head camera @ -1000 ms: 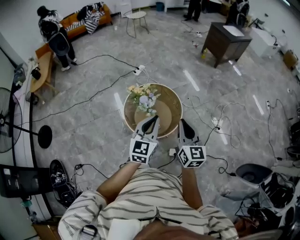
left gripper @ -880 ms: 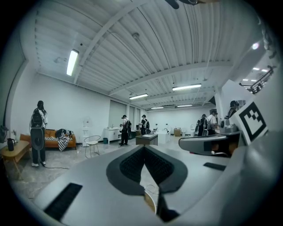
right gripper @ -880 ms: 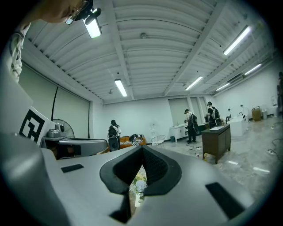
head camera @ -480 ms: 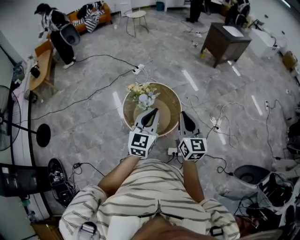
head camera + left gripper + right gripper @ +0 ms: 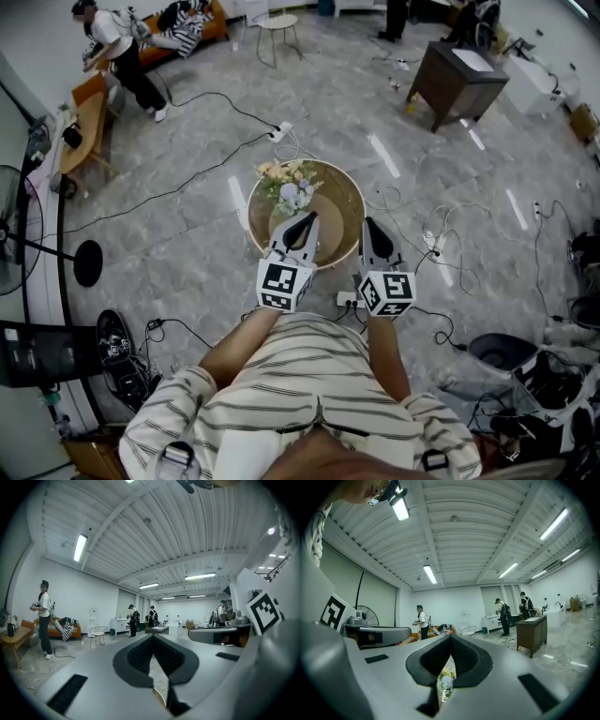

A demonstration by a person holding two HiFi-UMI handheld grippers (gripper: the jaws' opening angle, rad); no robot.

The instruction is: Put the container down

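A large, bright room has a pale grey marble-patterned floor (image 5: pixel 187 244) crossed by black cables (image 5: pixel 178 195), white walls (image 5: pixel 89 597) and a white ribbed ceiling (image 5: pixel 454 531) carrying long tube lights (image 5: pixel 430 573). A round wooden table (image 5: pixel 345 214) stands mid-floor and a dark wooden cabinet (image 5: pixel 466 80) is off to the right. An orange sofa (image 5: pixel 212 21), a white wire side table (image 5: pixel 274 26) and a black standing fan (image 5: pixel 19 234) line the far and left edges.

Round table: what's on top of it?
A bunch of flowers sits far left on the round table; the rest visible is bare. The left gripper and right gripper hide parts of its near edge.
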